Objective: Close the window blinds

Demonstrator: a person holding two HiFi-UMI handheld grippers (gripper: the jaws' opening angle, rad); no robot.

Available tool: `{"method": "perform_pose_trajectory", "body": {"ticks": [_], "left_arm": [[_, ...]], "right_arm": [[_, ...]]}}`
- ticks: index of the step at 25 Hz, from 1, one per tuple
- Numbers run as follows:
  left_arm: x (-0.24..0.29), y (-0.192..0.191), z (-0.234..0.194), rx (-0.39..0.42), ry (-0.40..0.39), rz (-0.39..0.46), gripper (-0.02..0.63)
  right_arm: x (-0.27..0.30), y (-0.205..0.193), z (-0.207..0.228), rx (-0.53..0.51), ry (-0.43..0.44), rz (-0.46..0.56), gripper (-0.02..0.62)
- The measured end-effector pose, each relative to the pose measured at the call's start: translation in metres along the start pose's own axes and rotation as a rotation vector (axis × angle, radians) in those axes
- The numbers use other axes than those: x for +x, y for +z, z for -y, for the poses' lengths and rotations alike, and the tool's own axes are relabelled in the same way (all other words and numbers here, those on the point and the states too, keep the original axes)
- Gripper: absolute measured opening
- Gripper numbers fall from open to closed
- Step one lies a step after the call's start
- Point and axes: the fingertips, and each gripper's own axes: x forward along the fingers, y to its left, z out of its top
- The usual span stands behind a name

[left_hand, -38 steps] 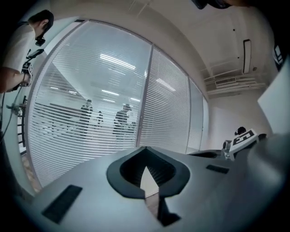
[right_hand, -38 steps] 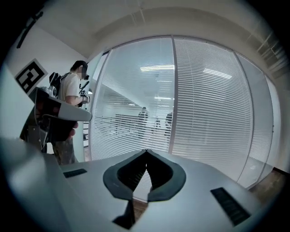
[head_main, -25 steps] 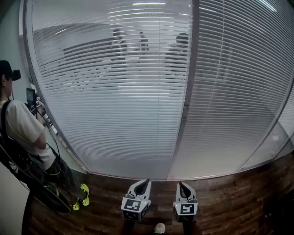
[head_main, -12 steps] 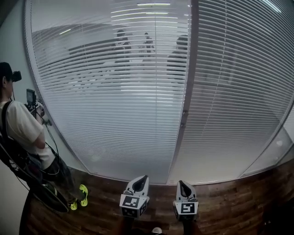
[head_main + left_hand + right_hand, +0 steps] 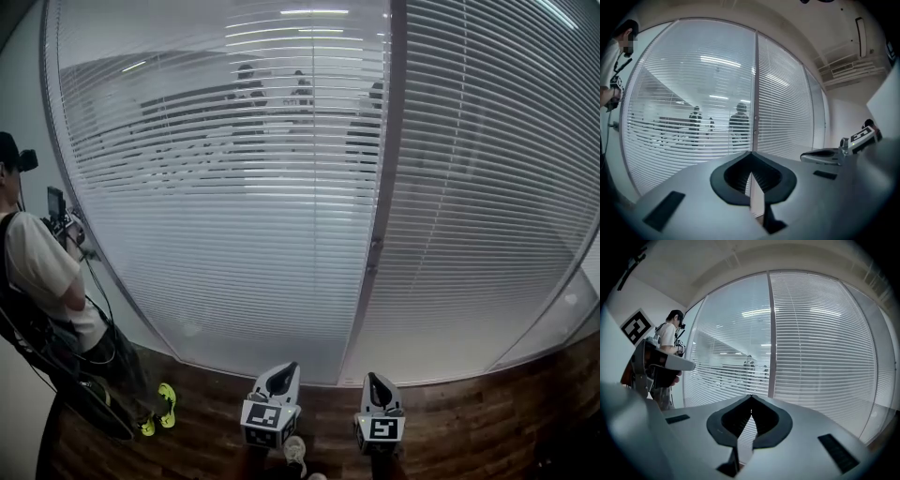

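Blinds (image 5: 225, 206): horizontal slats, left panel part-open, hung ahead of and above left gripper (image 5: 287, 370) and right gripper (image 5: 374, 380); both were closed, empty, left nearer.

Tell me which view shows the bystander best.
Head view: the bystander shows from cap to shoes, beside the left blind. The right gripper view shows the bystander partly behind the left gripper. The left gripper view catches only a sliver at its left edge.
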Motion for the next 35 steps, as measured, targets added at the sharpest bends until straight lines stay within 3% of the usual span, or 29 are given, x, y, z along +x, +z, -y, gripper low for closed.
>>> {"method": "perform_pose_trajectory", "body": {"ticks": [10, 16, 23, 28, 35], "left_arm": [[0.044, 0.022, -0.028, -0.001, -0.017, -0.005, 0.0], [0.07, 0.013, -0.039, -0.005, -0.035, -0.012, 0.0], [0.112, 0.034, -0.046, -0.011, -0.085, -0.002, 0.0], [0.118, 0.038, -0.04, 0.007, -0.167, 0.014, 0.0], [0.153, 0.055, -0.06, 0.029, -0.184, 0.024, 0.0]], "right_arm": [[0.048, 0.022, 0.024, 0.008, -0.044, 0.0, 0.005], [0.073, 0.012, 0.029, 0.003, -0.059, -0.001, 0.005], [0.11, 0.039, 0.045, 0.009, -0.084, 0.043, 0.005], [0.119, 0.044, 0.042, 0.003, -0.095, 0.07, 0.005], [0.146, 0.067, 0.053, 0.008, -0.143, 0.109, 0.005]]}}
